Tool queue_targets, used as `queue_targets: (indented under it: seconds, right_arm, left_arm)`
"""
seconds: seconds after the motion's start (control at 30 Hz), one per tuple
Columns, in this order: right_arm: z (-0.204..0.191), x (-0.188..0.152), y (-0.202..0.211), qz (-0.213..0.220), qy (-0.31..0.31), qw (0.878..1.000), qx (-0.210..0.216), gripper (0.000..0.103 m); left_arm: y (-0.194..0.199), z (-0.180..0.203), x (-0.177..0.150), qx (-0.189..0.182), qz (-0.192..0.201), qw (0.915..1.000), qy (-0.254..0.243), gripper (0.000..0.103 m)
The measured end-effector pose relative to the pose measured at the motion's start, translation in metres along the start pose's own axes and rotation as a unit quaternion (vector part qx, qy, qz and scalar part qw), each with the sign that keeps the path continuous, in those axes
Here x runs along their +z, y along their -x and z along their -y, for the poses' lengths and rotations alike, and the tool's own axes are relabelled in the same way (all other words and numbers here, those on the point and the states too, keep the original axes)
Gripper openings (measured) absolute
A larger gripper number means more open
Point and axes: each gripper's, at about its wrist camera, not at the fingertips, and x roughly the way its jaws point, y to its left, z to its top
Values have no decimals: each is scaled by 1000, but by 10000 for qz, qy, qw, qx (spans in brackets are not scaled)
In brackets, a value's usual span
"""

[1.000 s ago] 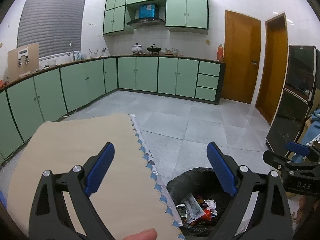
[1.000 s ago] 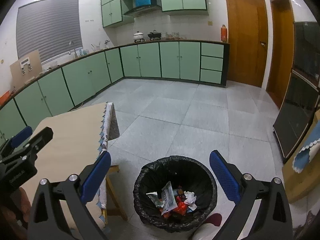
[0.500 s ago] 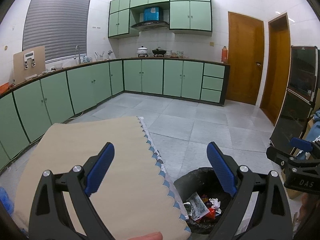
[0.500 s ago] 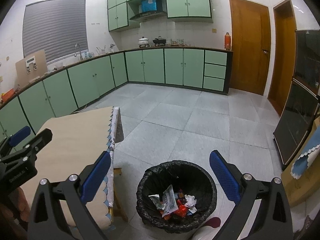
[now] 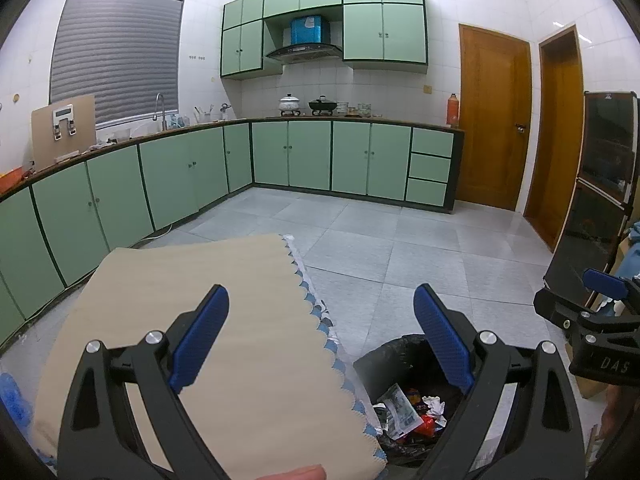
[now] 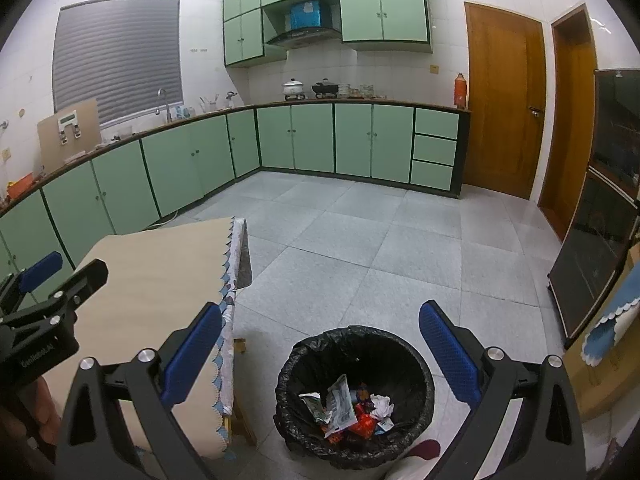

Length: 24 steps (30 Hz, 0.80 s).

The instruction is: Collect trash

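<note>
A black-lined trash bin point(image 6: 354, 396) stands on the floor just right of the table, holding crumpled wrappers and paper point(image 6: 348, 410). In the left wrist view the bin point(image 5: 404, 396) sits low between the fingers. My left gripper point(image 5: 320, 340) is open above the table's right edge, nothing between its blue pads. My right gripper point(image 6: 320, 354) hangs open over the bin, holding nothing. Each gripper shows at the edge of the other's view, the right gripper point(image 5: 596, 336) at the right and the left gripper point(image 6: 44, 304) at the left.
A table with a beige cloth point(image 5: 208, 320) and scalloped blue trim fills the lower left. Green cabinets point(image 5: 332, 156) line the far walls under a worktop with pots. Wooden doors point(image 5: 494, 120) stand at the right, a dark glass cabinet point(image 5: 600, 200) beside them. Grey tiled floor point(image 6: 360, 240) stretches ahead.
Both cameras have tilted up and drawn back a little, so the bin and table sit lower in view. Both grippers stay open with nothing in them.
</note>
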Motion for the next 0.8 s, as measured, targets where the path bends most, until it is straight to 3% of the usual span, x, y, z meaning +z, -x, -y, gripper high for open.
queue_targets:
  seconds: [0.8]
  right_arm:
    - [-4, 0, -2, -27, -7, 10000, 17, 97]
  left_arm:
    - [-7, 0, -3, 58, -33, 10000, 49, 91]
